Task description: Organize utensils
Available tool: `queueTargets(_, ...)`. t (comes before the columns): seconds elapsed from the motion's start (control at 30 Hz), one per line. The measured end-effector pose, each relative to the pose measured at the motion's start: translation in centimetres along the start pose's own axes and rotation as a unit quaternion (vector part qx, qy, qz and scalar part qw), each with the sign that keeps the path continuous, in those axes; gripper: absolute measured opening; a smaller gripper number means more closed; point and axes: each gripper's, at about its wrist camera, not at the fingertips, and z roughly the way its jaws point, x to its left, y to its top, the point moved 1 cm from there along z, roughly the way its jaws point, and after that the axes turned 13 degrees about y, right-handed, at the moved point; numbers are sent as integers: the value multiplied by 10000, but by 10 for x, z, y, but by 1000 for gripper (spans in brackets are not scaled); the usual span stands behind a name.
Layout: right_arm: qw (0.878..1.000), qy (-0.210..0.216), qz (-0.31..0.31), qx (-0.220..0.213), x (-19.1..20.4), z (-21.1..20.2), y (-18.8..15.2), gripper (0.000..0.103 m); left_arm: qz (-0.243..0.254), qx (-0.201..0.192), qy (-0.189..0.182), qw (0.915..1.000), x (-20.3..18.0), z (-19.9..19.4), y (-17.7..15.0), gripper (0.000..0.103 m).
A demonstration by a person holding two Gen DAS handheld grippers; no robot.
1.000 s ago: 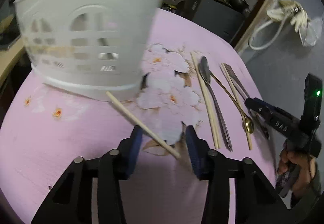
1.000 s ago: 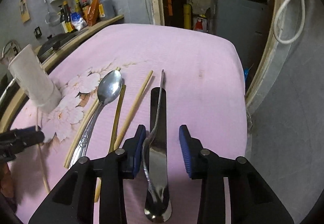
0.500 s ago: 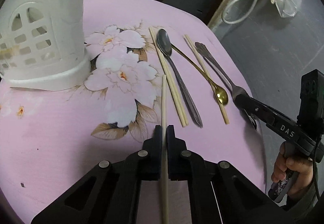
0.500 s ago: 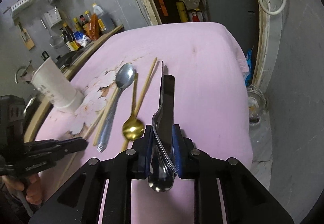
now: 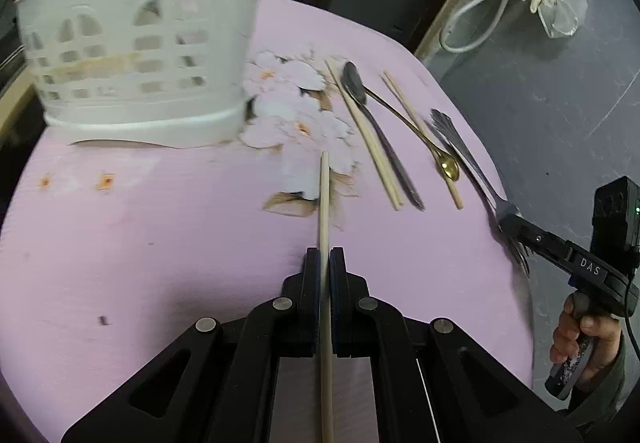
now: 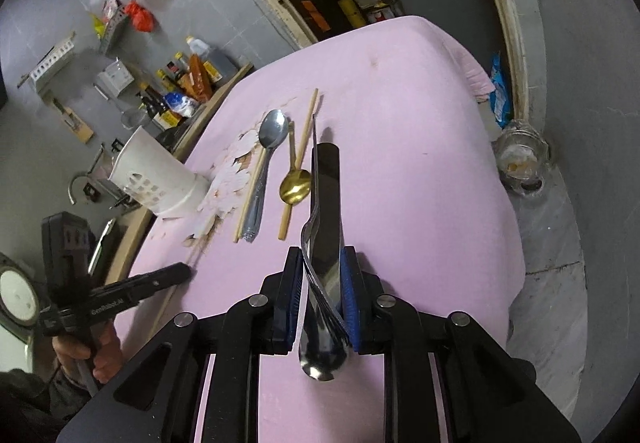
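My left gripper (image 5: 325, 259) is shut on a wooden chopstick (image 5: 324, 203) that points forward over the pink tablecloth. The white perforated utensil holder (image 5: 140, 55) stands ahead to the left; it also shows in the right wrist view (image 6: 154, 179). My right gripper (image 6: 320, 263) is shut on a steel fork (image 6: 320, 243), held above the cloth with its handle pointing away. On the cloth lie a steel spoon (image 5: 374, 123), a gold spoon (image 5: 416, 135) and two more chopsticks (image 5: 364, 135), (image 5: 420, 139).
The pink flowered tablecloth (image 5: 160, 243) covers a round table; its edge drops off at the right (image 5: 500, 171). A glass jar (image 6: 520, 163) sits on the floor beyond the edge. Bottles (image 6: 188, 83) stand on a ledge behind the holder.
The left gripper closed on the chopstick and has now swung back towards the holder. The right gripper closed on the fork and lifted it off the cloth.
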Motion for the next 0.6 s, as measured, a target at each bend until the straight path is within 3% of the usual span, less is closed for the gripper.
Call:
queueTargets(0.13,9989,-312,-363,-29,13,0,-2,30,-5,-28,-6,10000,-2,-2,0,3)
queueTargets(0.27,9910,-889,-1004,-22,29,2,-6,33,38,-19,-15,10000,1,-9,-4,3)
queueTargets(0.6,9804,-954,-1715,195,48,12,-25,33,95,18,-153,9998,12,-14,-10,3)
